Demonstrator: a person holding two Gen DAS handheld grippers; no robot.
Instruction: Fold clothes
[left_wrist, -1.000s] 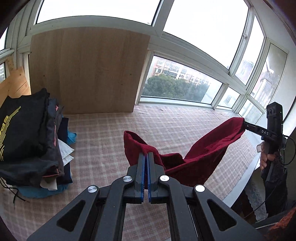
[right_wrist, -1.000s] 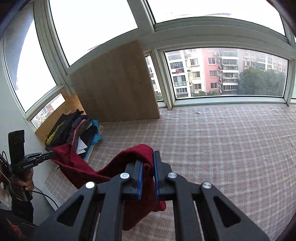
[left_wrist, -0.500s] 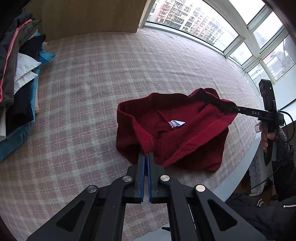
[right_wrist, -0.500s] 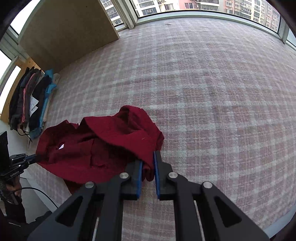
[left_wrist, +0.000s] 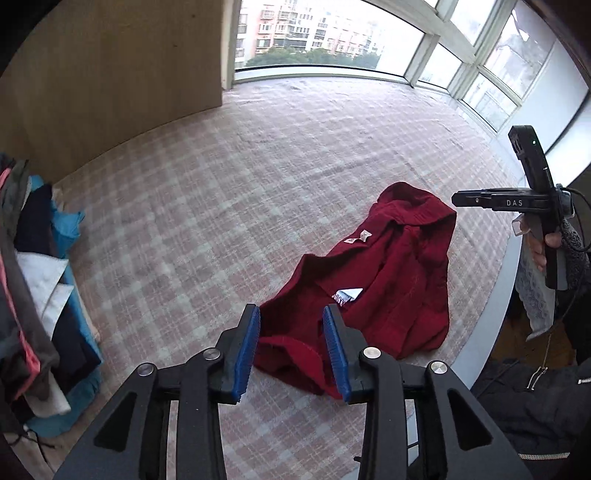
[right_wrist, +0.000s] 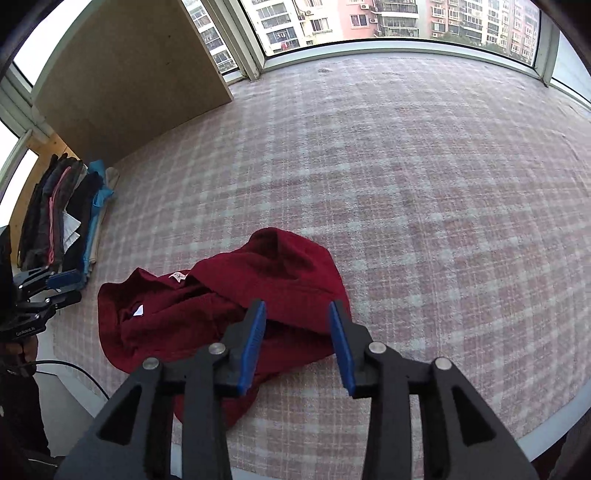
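The dark red knitted garment (left_wrist: 388, 291) lay crumpled on the checked pink mat (right_wrist: 424, 184) just beneath both claws — left claw (left_wrist: 291, 345) and right claw (right_wrist: 297, 345), jaws just opened, gripped nothing — folding still ahead.

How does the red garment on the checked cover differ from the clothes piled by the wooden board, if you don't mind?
The red garment lies alone, crumpled and spread loosely; the pile of clothes is folded and stacked. The red garment is one colour, with white labels showing; the pile of clothes mixes black, blue, white and pink. The red garment sits near the front edge; the pile of clothes is off to the left side. Both rest on the checked cover.
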